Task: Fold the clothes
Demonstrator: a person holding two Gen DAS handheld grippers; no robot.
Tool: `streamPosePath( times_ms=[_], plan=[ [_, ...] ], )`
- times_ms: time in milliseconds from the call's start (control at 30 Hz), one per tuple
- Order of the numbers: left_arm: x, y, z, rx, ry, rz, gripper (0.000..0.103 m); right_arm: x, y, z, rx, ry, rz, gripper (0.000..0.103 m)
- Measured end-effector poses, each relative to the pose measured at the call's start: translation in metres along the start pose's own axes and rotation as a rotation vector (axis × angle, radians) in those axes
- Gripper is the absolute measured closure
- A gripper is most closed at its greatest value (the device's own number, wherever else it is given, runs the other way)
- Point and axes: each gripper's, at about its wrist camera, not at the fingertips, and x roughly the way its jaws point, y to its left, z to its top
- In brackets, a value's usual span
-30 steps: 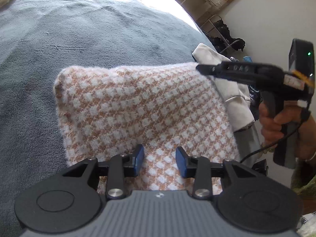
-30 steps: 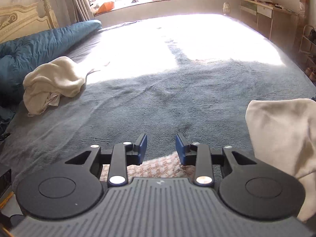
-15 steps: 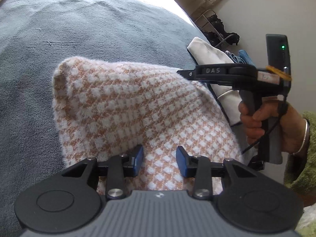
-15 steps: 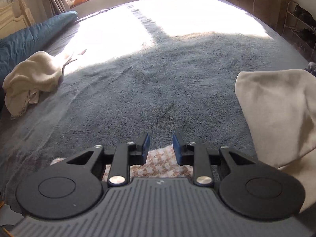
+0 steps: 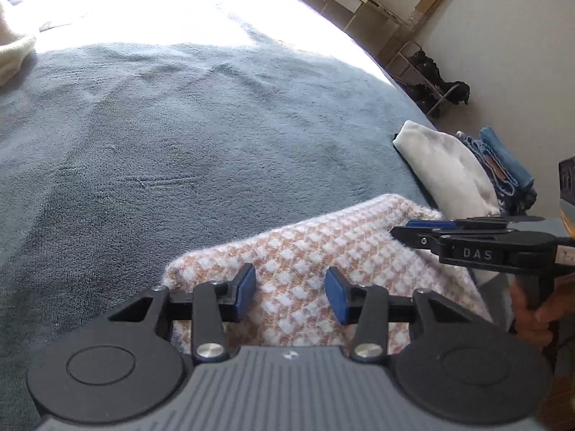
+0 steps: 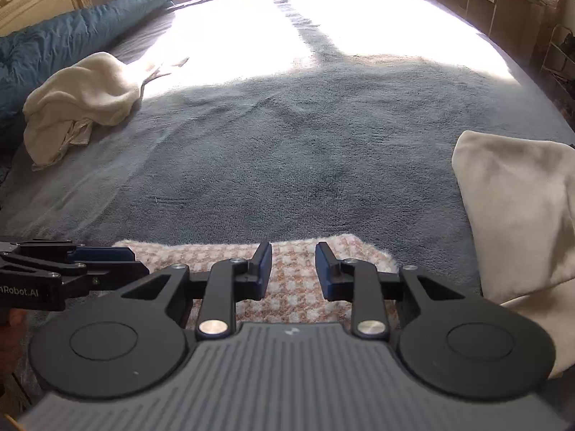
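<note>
A folded pink-and-white checked knit garment (image 5: 323, 251) is seen lying on the grey bed cover (image 5: 179, 143), at the bed's near edge. The left gripper (image 5: 290, 292) is held over the garment's near part; its jaws are opening, with a clear gap between the blue pads, and no fabric is seen pinched between them. The right gripper (image 6: 293, 271) is held over the same garment, toward its other end, with its jaws parted more narrowly and nothing visibly clamped. A cream folded garment (image 6: 521, 208) is seen just beside the checked garment. A crumpled cream cloth (image 6: 79, 100) lies well apart from it, near a blue duvet (image 6: 72, 39). A hand (image 5: 535, 316) is seen on the right gripper's handle.
</note>
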Motion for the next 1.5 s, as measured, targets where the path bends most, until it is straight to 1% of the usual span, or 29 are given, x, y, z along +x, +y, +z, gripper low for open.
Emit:
streamPosePath(
  times_ms=[33,67,100,233,300,333,433,467,500,567,600,700,767,833,900,967,1033,1067,1100,1167,1200,1267,1333,1367,1433,1500],
  plan=[
    [0.001,0.003,0.001,-0.011,-0.002,-0.013,0.063,0.016,-0.003,-0.006,0.005,0.033,-0.009,0.080],
    [0.001,0.007,0.001,-0.021,-0.003,-0.026,0.063,0.027,-0.008,-0.015,0.024,0.022,0.000,0.080],
    [0.002,0.010,0.002,-0.028,-0.003,-0.038,0.063,0.028,-0.010,-0.017,0.035,0.012,0.006,0.080],
    [-0.001,0.010,-0.003,0.009,-0.004,-0.046,0.063,0.011,-0.010,-0.007,0.051,0.005,0.021,0.080],
    [-0.001,0.009,-0.006,0.021,-0.013,-0.045,0.063,-0.002,-0.012,0.001,0.061,-0.053,0.025,0.080],
    [-0.001,0.009,-0.007,0.026,-0.018,-0.045,0.063,-0.007,-0.013,0.004,0.058,-0.085,0.019,0.080],
    [0.000,0.008,-0.010,0.041,-0.036,-0.040,0.063,0.020,-0.028,-0.002,0.033,-0.032,-0.061,0.080],
    [0.000,0.005,-0.011,0.052,-0.041,-0.029,0.063,0.032,-0.037,-0.010,0.030,-0.038,-0.046,0.079],
    [0.000,0.003,-0.011,0.061,-0.044,-0.019,0.063,0.035,-0.043,-0.012,0.048,-0.047,-0.022,0.079],
    [-0.001,-0.001,-0.012,0.076,-0.049,-0.001,0.063,0.036,-0.054,-0.011,0.093,-0.064,0.022,0.079],
    [-0.003,-0.004,-0.012,0.083,-0.051,0.010,0.063,0.034,-0.056,-0.010,0.091,-0.063,0.035,0.079],
    [-0.015,-0.019,-0.009,0.095,-0.051,0.074,0.062,0.022,-0.060,-0.012,0.063,-0.075,0.080,0.079],
    [-0.031,-0.033,-0.010,0.097,-0.067,0.108,0.059,0.001,-0.062,-0.010,0.043,-0.093,0.103,0.079],
    [-0.050,-0.048,-0.016,0.098,-0.082,0.104,0.058,-0.032,-0.059,-0.009,-0.009,-0.127,0.125,0.077],
    [-0.070,-0.068,-0.030,0.110,-0.071,0.072,0.058,-0.066,-0.052,-0.014,-0.056,-0.141,0.182,0.077],
    [-0.083,-0.090,-0.048,0.140,-0.041,0.036,0.058,-0.090,-0.042,-0.024,-0.100,-0.124,0.249,0.077],
    [-0.086,-0.109,-0.072,0.180,0.015,0.000,0.057,-0.107,-0.028,-0.040,-0.165,-0.100,0.322,0.077],
    [-0.082,-0.115,-0.084,0.198,0.036,-0.002,0.057,-0.108,-0.020,-0.050,-0.198,-0.078,0.342,0.077],
    [-0.076,-0.120,-0.099,0.220,0.043,0.015,0.056,-0.107,-0.013,-0.060,-0.232,-0.054,0.358,0.077],
    [-0.065,-0.130,-0.126,0.261,0.051,0.049,0.056,-0.080,-0.002,-0.089,-0.299,0.044,0.331,0.077],
    [-0.061,-0.131,-0.131,0.270,0.036,0.068,0.056,-0.064,0.001,-0.104,-0.332,0.085,0.312,0.077],
    [-0.060,-0.132,-0.130,0.260,0.019,0.091,0.054,-0.050,0.004,-0.120,-0.351,0.062,0.313,0.078],
    [-0.066,-0.131,-0.122,0.224,0.019,0.091,0.054,-0.049,0.007,-0.116,-0.362,0.068,0.316,0.078],
    [-0.070,-0.131,-0.119,0.211,0.018,0.095,0.056,-0.051,0.008,-0.111,-0.363,0.078,0.320,0.078],
    [-0.084,-0.136,-0.117,0.222,0.002,0.105,0.057,-0.065,0.000,-0.101,-0.318,0.081,0.345,0.078],
    [-0.098,-0.140,-0.118,0.232,-0.012,0.096,0.057,-0.084,-0.007,-0.093,-0.277,0.064,0.370,0.077]
  ],
)
